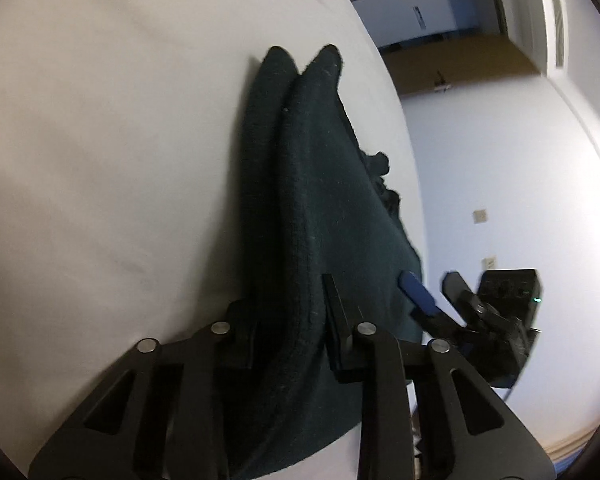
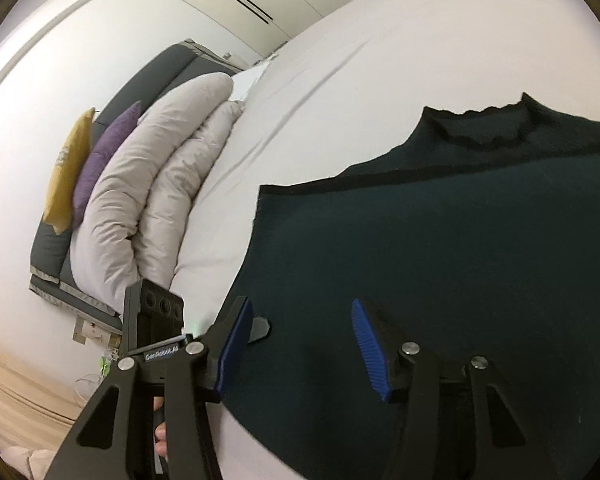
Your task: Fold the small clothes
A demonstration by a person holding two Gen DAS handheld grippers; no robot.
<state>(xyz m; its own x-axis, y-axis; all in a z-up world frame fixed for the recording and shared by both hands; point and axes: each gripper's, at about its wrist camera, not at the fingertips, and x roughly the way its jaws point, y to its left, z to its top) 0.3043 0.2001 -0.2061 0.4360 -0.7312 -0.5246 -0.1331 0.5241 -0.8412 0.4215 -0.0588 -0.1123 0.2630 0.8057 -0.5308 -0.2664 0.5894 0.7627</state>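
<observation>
Mostly white bed; dark garment, pillows beyond.

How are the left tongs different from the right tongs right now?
The left tongs are pinched shut on a bunched fold of the dark green top, while the right tongs are open and hold nothing. The left tongs' pads are hidden by cloth; the right tongs show blue ribbed pads over the flat part of the top. Both are black and are at the same top, on the white bed.
</observation>
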